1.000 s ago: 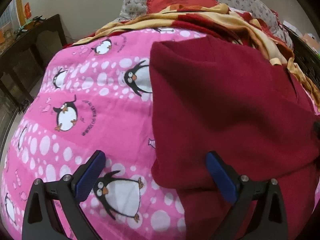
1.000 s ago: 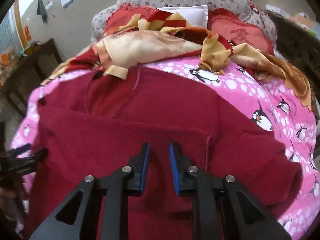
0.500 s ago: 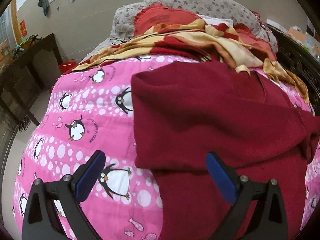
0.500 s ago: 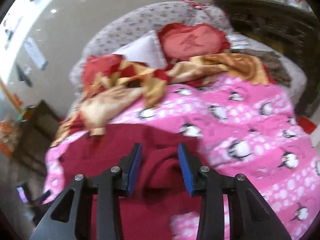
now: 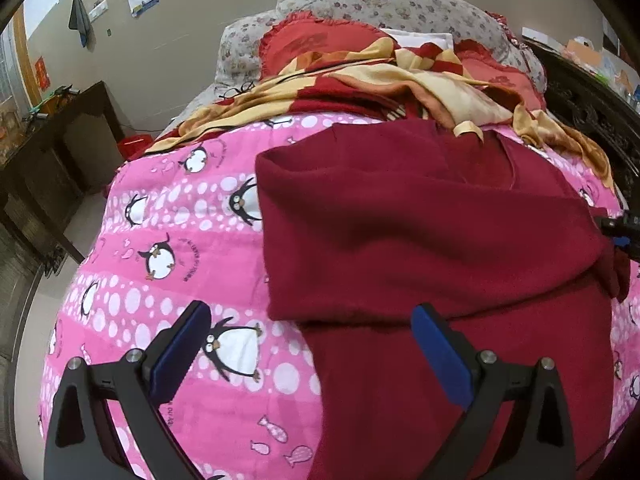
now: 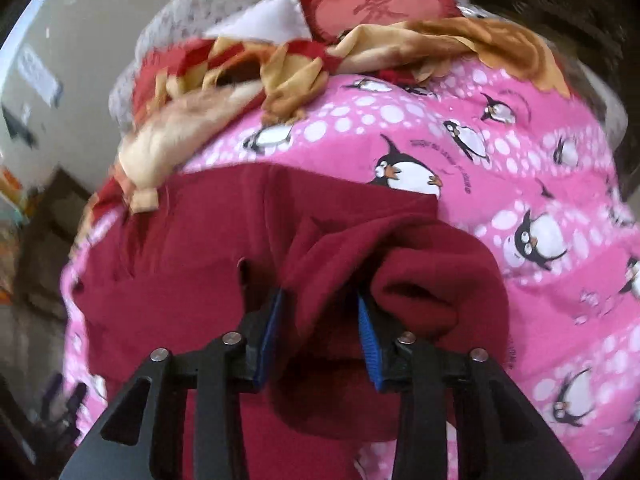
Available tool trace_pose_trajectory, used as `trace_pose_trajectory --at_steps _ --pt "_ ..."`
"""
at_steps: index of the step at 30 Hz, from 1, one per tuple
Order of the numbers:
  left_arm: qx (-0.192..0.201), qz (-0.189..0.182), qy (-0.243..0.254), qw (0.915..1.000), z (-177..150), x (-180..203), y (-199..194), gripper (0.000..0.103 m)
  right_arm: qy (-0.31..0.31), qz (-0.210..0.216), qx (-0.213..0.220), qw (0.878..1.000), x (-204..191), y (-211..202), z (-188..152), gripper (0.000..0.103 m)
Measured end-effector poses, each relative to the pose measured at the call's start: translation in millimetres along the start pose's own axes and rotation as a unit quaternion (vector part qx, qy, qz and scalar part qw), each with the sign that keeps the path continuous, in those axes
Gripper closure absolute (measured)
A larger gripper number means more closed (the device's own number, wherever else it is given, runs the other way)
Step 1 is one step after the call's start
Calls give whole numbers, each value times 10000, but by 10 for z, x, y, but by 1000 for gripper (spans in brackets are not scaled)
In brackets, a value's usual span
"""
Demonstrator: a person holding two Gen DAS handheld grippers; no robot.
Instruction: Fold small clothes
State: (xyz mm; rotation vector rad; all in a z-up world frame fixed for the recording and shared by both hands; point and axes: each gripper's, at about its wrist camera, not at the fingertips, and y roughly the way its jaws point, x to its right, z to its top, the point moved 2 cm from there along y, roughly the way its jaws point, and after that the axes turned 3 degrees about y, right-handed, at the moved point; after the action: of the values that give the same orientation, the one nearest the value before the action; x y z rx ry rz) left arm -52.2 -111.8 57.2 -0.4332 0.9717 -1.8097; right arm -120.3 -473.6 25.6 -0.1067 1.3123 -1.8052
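Observation:
A dark red fleece garment (image 5: 420, 232) lies on the pink penguin bedspread (image 5: 168, 240), its left side folded over onto the body. My left gripper (image 5: 308, 344) is open and empty, held above the garment's near left edge. In the right wrist view the same garment (image 6: 192, 248) lies spread out, and a bunched red sleeve (image 6: 384, 264) sits between the blue pads of my right gripper (image 6: 320, 308), which is partly open around it. The right gripper's tip also shows at the right edge of the left wrist view (image 5: 622, 228).
A crumpled red-and-yellow blanket (image 5: 360, 84) and red pillows (image 6: 376, 8) lie at the bed's head. A dark wooden table (image 5: 52, 140) stands left of the bed. A dark carved headboard (image 5: 592, 96) runs along the right.
My left gripper has pulled back from the garment and stayed open. My right gripper has swung to the garment's right side, opened wider and come down around the bunched sleeve.

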Motion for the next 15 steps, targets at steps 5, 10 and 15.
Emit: trace_pose_trajectory --at_steps 5,10,15 --pt "-14 -47 -212 9998 -2 -60 -7 1 1 582 665 9961 134 -503 74 81" --pt "22 -148 -210 9997 4 10 -50 1 85 655 1535 9859 259 -1219 282 81" --pt "71 -177 -125 9997 -2 74 -103 1 69 586 2068 9766 304 -1634 400 81"
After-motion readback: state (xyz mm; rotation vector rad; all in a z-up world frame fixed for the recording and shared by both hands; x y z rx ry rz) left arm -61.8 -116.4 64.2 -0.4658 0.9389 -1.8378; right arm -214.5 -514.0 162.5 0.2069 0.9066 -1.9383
